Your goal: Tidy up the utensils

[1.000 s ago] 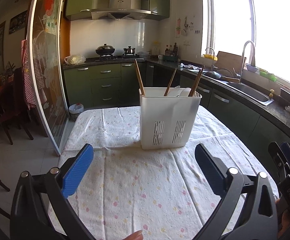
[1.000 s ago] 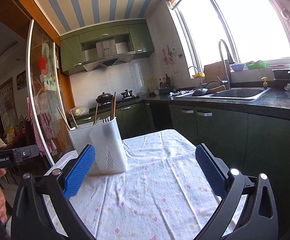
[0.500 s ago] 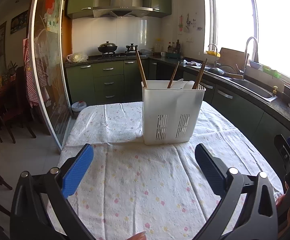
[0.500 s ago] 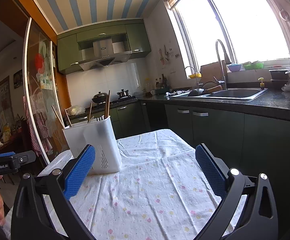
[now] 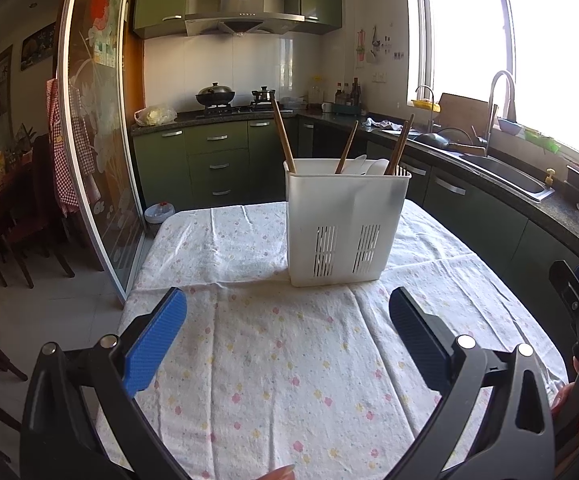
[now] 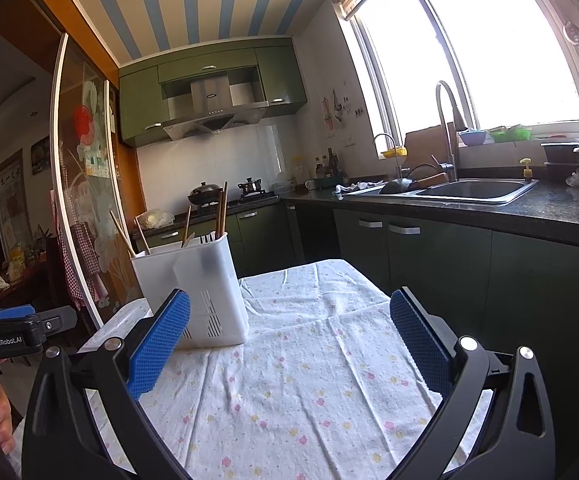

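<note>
The white utensil holder [image 5: 347, 220] is stood upright on the flowered tablecloth [image 5: 289, 360], with chopsticks [image 5: 283, 136] and white spoons [image 5: 369, 166] loaded inside. It is located straight ahead of the left gripper [image 5: 287, 332] and ahead-left of the right gripper [image 6: 289, 338]; the left is judged nearer. Both grippers are spread wide and empty. Compared with a second ago, the holder is framed higher in both views.

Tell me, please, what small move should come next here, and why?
Probably advance the left gripper toward the white utensil holder. Both sets of jaws stand open and empty, the chopsticks lean scattered across its compartments, and the holder stands ahead of that gripper on the floral tablecloth.
</note>
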